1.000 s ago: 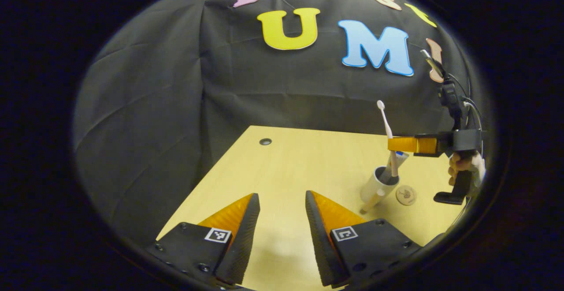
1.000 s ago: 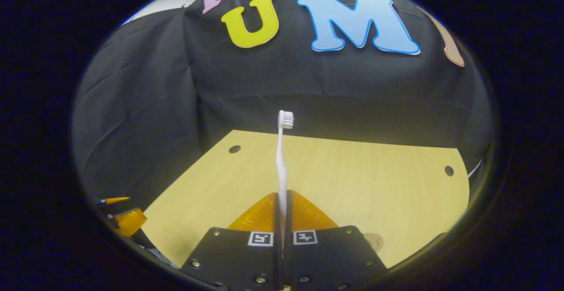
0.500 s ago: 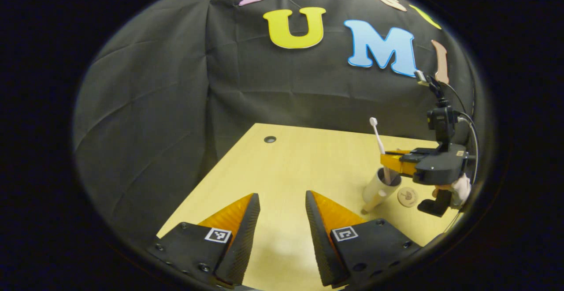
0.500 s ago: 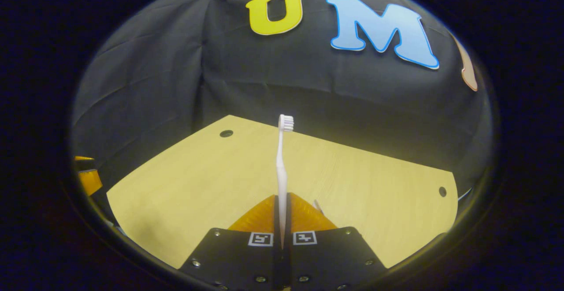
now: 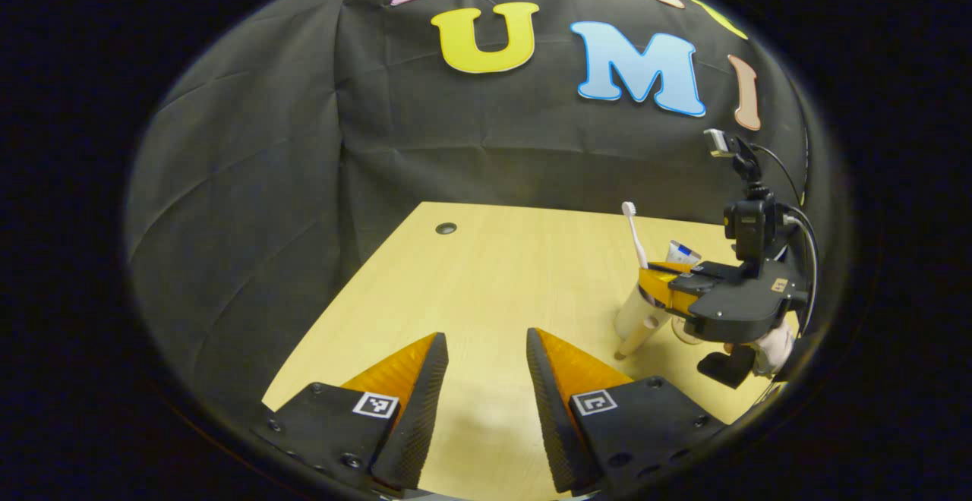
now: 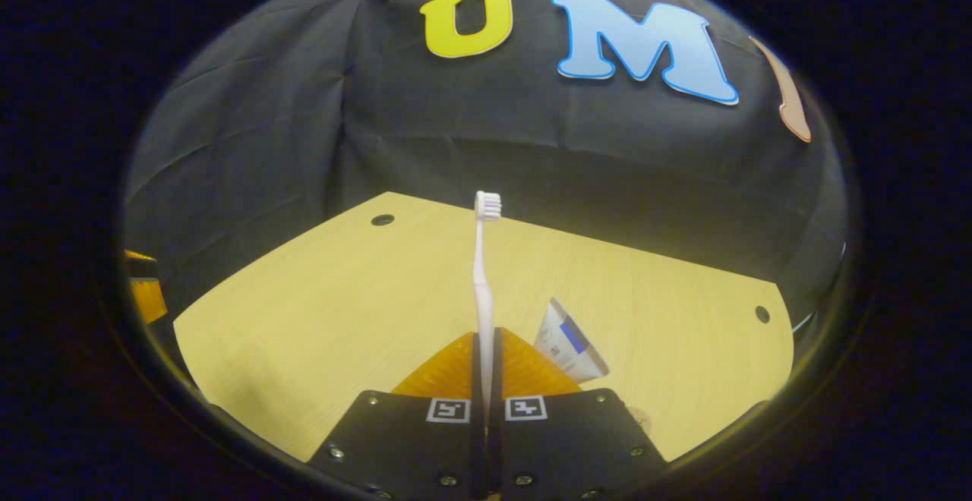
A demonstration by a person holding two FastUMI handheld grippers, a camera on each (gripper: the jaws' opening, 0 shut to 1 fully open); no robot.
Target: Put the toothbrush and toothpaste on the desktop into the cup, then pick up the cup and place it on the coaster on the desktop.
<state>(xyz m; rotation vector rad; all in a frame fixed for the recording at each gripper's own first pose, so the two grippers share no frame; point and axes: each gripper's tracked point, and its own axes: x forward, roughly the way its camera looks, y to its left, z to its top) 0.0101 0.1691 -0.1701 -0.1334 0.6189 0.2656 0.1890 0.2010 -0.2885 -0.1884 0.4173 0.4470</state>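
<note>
A white cup (image 5: 632, 317) stands at the right of the wooden table (image 5: 486, 273). My right gripper (image 5: 654, 285) hovers just over its mouth, shut on a white toothbrush (image 5: 632, 232) that stands upright, bristles on top. The toothpaste tube (image 5: 681, 252) pokes up out of the cup behind the fingers. In the right gripper view the toothbrush (image 6: 480, 273) rises from between the shut fingers of the right gripper (image 6: 486, 343), and the toothpaste (image 6: 569, 341) leans just to their right. The brush's lower end is hidden. My left gripper (image 5: 486, 349) is open and holds nothing, low over the table's near side.
A person's hand (image 5: 767, 343) holds the right gripper's handle. The table has small round holes (image 5: 446, 228) near its far corners (image 6: 761, 313). Black cloth walls close off the back and left. A part of the left gripper (image 6: 144, 297) shows at the far left.
The right gripper has come down with the toothbrush and now sits lower over the cup. The toothpaste tube has come into the right gripper view. The left gripper stays open and almost still.
</note>
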